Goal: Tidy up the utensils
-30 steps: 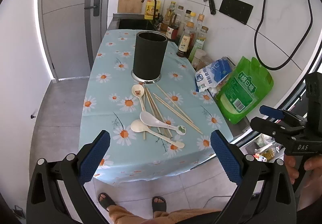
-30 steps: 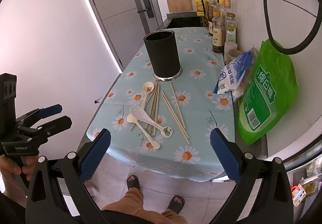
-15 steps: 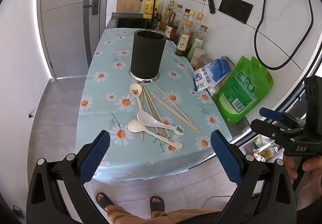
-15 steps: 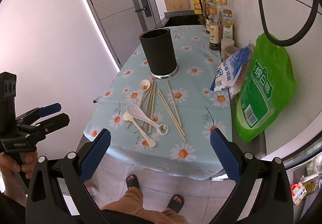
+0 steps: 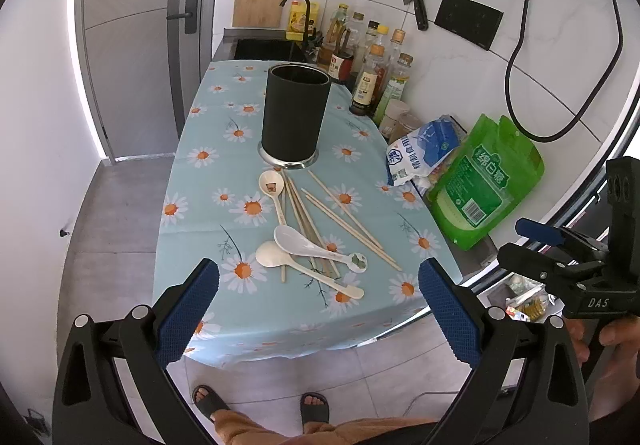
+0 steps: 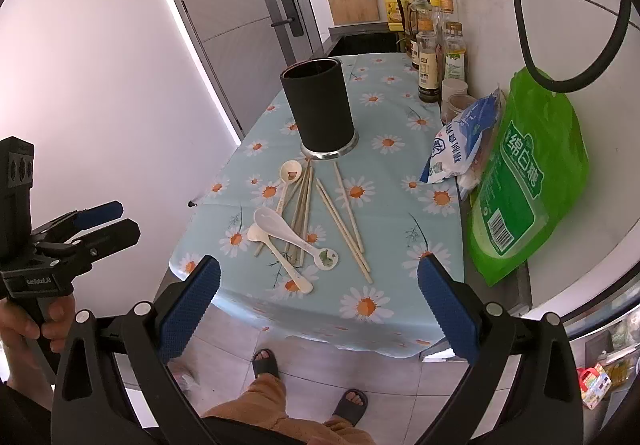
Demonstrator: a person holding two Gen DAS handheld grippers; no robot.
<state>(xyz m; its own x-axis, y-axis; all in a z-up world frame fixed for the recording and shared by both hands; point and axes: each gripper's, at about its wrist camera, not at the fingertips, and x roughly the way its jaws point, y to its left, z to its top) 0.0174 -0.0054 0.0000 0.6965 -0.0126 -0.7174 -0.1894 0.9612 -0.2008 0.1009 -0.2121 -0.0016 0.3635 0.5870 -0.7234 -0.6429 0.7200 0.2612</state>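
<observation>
A black cylindrical utensil holder stands upright on the daisy tablecloth. In front of it lie three spoons: a cream one with a bear print, a white one and a cream one, mixed with several wooden chopsticks. My left gripper is open and empty, held before the table's near edge. My right gripper is open and empty, also short of the table.
Oil and sauce bottles line the wall on the right. A white-blue bag and a green bag lie at the right edge. A sink sits behind the table.
Both grippers have moved slightly closer to the table; the utensils look a little larger. Nothing on the table has moved.
</observation>
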